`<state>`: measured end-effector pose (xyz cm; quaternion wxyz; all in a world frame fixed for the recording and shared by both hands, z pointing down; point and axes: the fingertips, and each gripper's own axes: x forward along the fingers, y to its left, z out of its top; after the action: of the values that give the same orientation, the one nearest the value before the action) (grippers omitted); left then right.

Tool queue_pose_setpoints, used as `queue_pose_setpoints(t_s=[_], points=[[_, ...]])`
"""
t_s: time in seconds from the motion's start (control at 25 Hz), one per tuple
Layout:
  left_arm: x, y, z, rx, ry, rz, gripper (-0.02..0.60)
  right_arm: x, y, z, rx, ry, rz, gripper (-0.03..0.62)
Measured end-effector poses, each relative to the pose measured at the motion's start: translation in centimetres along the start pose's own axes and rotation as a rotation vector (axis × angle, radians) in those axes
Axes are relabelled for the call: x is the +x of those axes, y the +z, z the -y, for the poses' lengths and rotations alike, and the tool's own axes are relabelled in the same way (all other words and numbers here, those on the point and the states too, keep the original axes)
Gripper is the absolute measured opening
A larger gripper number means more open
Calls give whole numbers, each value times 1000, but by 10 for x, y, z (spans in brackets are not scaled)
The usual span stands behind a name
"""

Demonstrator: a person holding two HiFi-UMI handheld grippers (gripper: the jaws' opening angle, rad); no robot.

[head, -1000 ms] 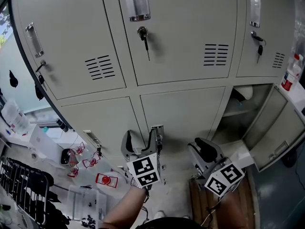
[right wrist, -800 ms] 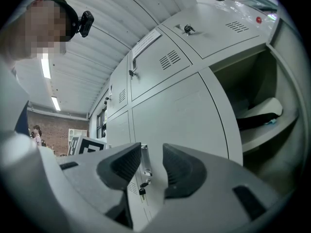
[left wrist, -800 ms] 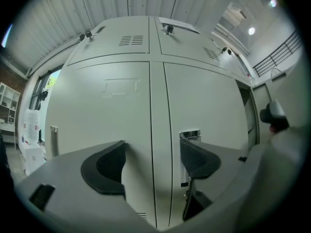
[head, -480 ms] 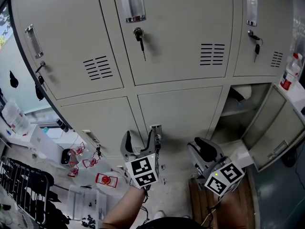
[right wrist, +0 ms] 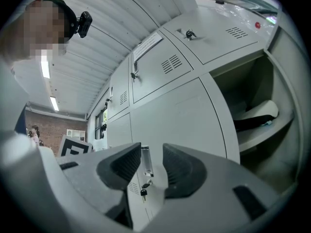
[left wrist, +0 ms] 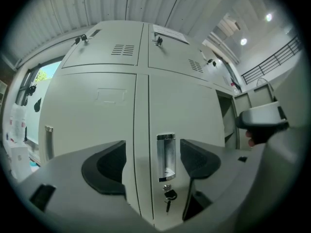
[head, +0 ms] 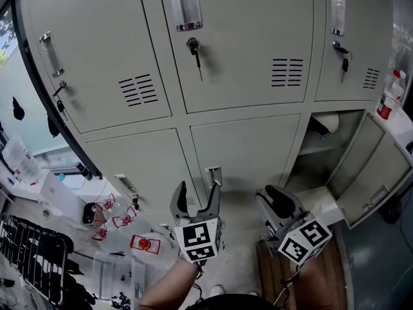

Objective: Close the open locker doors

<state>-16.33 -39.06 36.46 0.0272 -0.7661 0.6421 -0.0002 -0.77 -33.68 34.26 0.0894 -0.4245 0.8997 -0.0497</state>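
Observation:
A bank of grey lockers fills the head view. The lower right locker door point(head: 377, 186) hangs open to the right, and its compartment point(head: 321, 148) shows a shelf with a white and dark thing point(right wrist: 255, 114) lying on it. My left gripper point(head: 197, 197) is level in front of the shut middle lower door, jaws open and empty. Its own view frames that door's chrome handle point(left wrist: 165, 157) and a key point(left wrist: 169, 196) beyond the gripper point(left wrist: 151, 161). My right gripper point(head: 272, 203) hangs left of the open compartment. Its jaws point(right wrist: 151, 166) stand apart with nothing between them.
The upper doors are shut, with keys hanging in their locks point(head: 193, 48). A bottle with a red cap point(head: 389, 97) stands at the right edge. Clear bins and red-marked items point(head: 143, 243) lie on the floor at the left, beside a black rack point(head: 32, 257).
My left gripper has shifted a little to the right in front of the middle lower door. The right gripper and the open door have not moved.

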Motion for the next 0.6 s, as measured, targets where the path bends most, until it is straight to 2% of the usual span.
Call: queue_pose_setpoints(t_s=[0.16, 0.36, 0.48, 0.6], points=[[-8, 5, 18, -28, -89, 13, 341, -8, 1, 2, -10, -41, 4, 129], [-15, 7, 49, -64, -249, -5, 339, -25, 3, 9, -19, -122, 18, 129], [-21, 12, 72, -80, -372, 1, 339, -38, 7, 14, -22, -172, 35, 129], [-29, 17, 103, -102, -536, 16, 339, -53, 10, 20, -26, -227, 52, 129]])
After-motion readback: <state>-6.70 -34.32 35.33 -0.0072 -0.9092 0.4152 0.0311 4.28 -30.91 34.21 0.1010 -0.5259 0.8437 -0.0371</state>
